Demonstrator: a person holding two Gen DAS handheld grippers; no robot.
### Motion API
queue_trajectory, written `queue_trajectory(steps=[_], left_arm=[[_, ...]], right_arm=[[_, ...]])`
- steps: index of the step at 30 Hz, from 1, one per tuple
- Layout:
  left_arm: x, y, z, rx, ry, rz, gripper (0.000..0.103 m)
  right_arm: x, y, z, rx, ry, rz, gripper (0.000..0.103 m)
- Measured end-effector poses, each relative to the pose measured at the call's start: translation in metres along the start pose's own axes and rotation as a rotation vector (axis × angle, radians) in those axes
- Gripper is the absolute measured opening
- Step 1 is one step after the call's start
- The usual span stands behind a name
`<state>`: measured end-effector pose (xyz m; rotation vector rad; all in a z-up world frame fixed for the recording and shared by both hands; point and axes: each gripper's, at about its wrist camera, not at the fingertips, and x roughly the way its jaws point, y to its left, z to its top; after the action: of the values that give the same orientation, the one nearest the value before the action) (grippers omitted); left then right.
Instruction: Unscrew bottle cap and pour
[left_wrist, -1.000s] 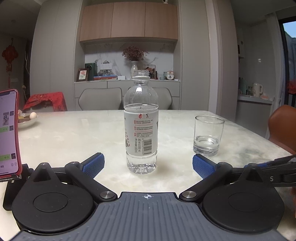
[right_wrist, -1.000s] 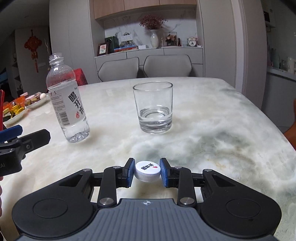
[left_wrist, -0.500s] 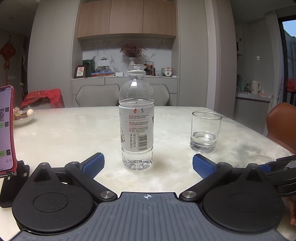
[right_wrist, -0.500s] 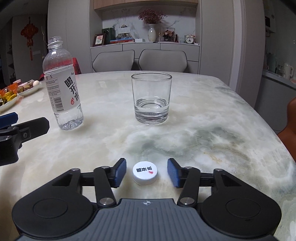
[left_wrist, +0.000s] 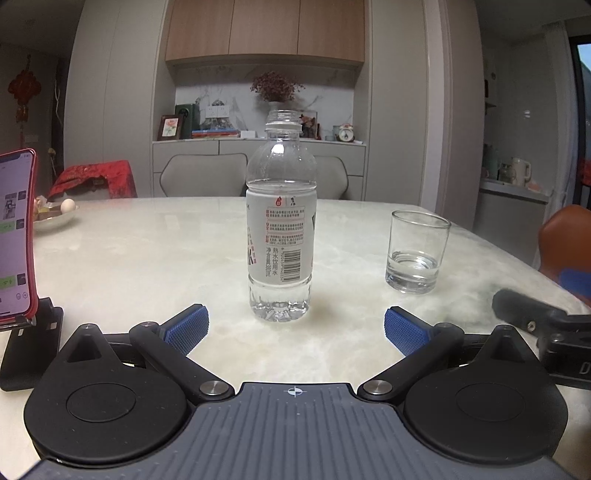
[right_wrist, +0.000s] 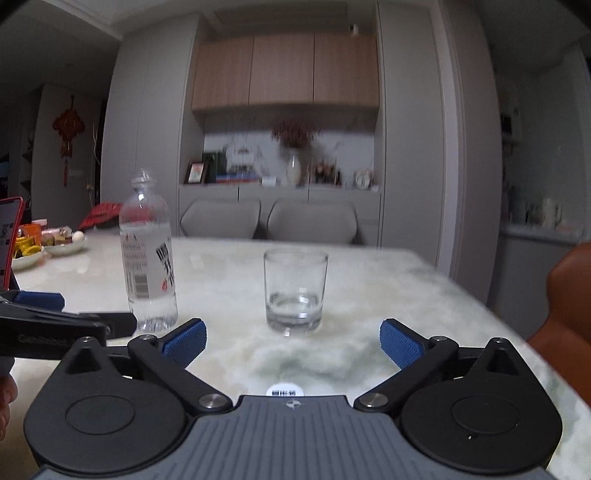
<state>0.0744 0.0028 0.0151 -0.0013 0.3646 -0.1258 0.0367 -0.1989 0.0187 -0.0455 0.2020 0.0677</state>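
An uncapped clear water bottle (left_wrist: 280, 229) with a white label stands upright on the marble table (left_wrist: 147, 258). My left gripper (left_wrist: 294, 326) is open just short of the bottle's base, without touching it. A glass (left_wrist: 417, 254) with a little water stands to the bottle's right. In the right wrist view my right gripper (right_wrist: 292, 339) has its jaws opening wide, with nothing pressed between the pads. The white cap (right_wrist: 285, 391) lies loose on the table close under its body. The bottle (right_wrist: 149, 266) and the glass (right_wrist: 295, 291) stand ahead of it.
A phone in a red case (left_wrist: 14, 236) leans on a black stand at the left. Behind it sits a plate of snacks with an egg (left_wrist: 55, 218). An orange chair (left_wrist: 565, 240) stands past the table's right edge. Two grey chairs stand behind the far edge.
My right gripper let go of the cap, spread its jaws wide and drew back, tilting up. The cap now lies on the table near its body. The left gripper stayed open in place.
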Motion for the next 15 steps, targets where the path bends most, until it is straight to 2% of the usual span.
queue_trajectory(steps=[3,11,15], left_arm=[[-0.002,-0.004,0.000,0.021,-0.002,0.023,0.103],[-0.010,-0.010,0.000,0.027,-0.020,0.025,0.103],[-0.014,-0.011,0.000,0.018,-0.032,0.027,0.103]], right_arm=[[-0.004,0.000,0.000,0.004,-0.023,-0.004,0.103],[-0.009,0.000,-0.004,0.011,-0.057,-0.045,0.103],[-0.024,0.006,-0.005,-0.008,-0.164,-0.098,0.103]])
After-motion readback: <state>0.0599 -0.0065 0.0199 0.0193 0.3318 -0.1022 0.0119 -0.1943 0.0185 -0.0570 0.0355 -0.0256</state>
